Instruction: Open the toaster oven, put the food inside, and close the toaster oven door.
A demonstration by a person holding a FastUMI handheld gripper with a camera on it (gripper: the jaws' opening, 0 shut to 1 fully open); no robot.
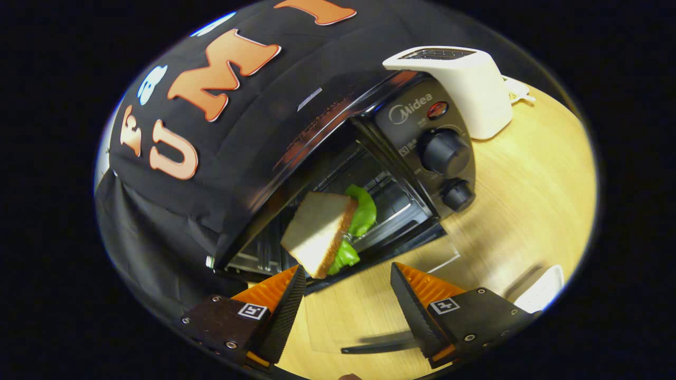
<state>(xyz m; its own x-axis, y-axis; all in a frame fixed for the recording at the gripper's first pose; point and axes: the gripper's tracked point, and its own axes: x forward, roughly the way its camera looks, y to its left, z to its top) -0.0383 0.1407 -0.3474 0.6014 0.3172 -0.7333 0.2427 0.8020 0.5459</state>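
Gripper [348, 287]: tilted, so the scene ahead sits at a slant.
Fingers [288, 306]: spread wide apart, with an empty gap between them.
Grasp: nothing pressed by either finger.
Near finger tip: close by a slice of bread [317, 232]; contact unclear.

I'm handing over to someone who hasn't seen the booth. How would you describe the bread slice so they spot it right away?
Start at the black toaster oven on the wooden table, its door open. In its mouth, just beyond the open gripper, leans a pale bread slice with a tan crust. Its flat, pale face sets it apart from the curved green vegetable beside it.
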